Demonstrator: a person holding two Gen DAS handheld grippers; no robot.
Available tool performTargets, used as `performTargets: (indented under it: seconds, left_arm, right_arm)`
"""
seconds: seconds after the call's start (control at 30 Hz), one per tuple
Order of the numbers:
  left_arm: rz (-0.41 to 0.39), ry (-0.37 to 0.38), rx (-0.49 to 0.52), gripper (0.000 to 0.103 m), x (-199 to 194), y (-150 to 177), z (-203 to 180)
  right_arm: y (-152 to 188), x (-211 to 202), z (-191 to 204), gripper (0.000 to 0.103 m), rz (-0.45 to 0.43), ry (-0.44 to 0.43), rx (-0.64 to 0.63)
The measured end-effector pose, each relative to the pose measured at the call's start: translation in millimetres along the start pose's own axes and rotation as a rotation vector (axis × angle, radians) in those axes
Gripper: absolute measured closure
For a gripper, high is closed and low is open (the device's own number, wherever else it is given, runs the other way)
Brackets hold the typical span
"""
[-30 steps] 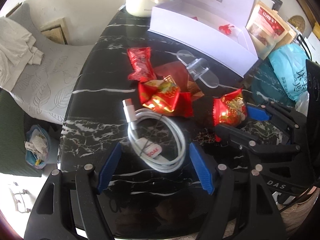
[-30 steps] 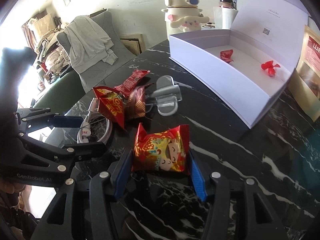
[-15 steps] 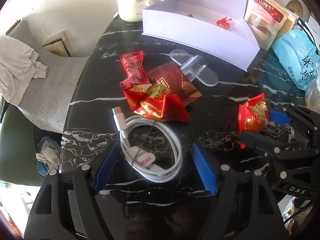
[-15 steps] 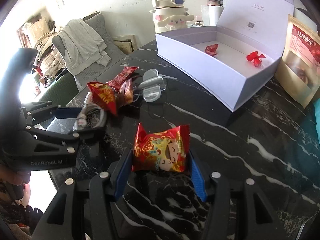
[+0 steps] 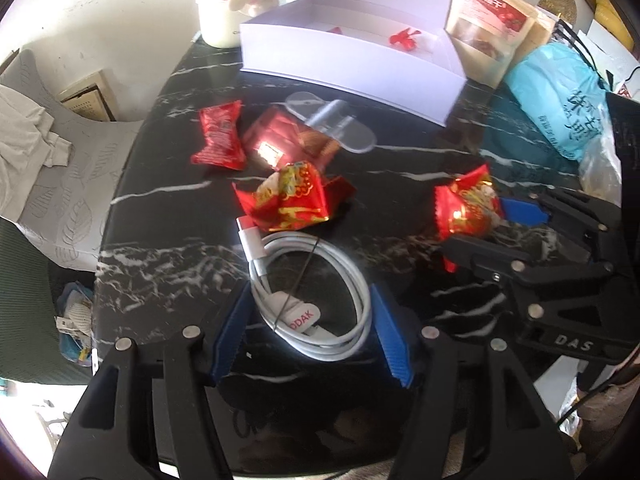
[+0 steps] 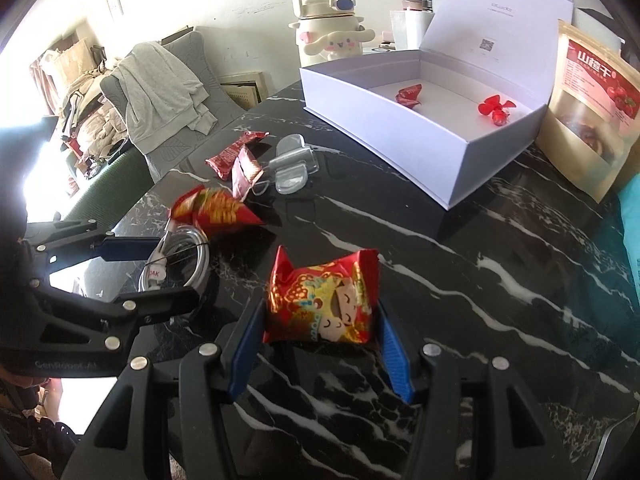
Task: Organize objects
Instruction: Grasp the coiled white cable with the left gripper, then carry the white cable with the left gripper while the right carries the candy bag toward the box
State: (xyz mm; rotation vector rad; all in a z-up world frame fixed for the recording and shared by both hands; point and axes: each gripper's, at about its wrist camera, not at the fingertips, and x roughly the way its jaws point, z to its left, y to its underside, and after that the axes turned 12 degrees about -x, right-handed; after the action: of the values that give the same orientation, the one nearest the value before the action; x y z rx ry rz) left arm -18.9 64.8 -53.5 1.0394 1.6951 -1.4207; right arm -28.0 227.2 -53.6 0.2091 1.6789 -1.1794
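My right gripper is shut on a red and gold snack packet and holds it above the black marble table; the packet also shows in the left wrist view. My left gripper has its blue fingers on both sides of a coiled white cable and grips it; the cable also shows in the right wrist view. An open white box stands at the back with two red candies inside. Several red packets lie mid-table.
A clear plastic clip lies beside the packets. A cream kettle stands behind the box. A brown snack bag and a blue plastic bag sit at the right. A chair with clothes is off the table's left edge.
My left gripper has closed in on the white cable. My right gripper has lifted the snack packet and drawn back from the pile, away from the box.
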Motion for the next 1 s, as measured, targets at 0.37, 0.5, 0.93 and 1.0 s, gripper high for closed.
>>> performTargets:
  seconds: [0.37,0.5,0.93,1.0]
  left_arm:
    - [0.012,0.033,0.041,0.044,-1.7,14.3,-21.8]
    - [-0.009,0.016,0.07,0.044,1.5,16.2,-26.7]
    - [-0.063,0.012,0.11,0.035,5.9,18.2,-30.3]
    - [-0.073,0.013,0.108,0.035,5.6,19.4,-30.0]
  right_arm:
    - [18.7,-12.3,-10.5,0.047,0.01,0.013,0.029]
    - [17.2,-10.5,-12.0,0.046,0.009,0.013,0.038]
    - [15.2,-2.4,-3.2,0.037,-0.038,0.071,0.018]
    - [16.2,-3.3,-3.3,0.045,-0.044,0.079,0.016]
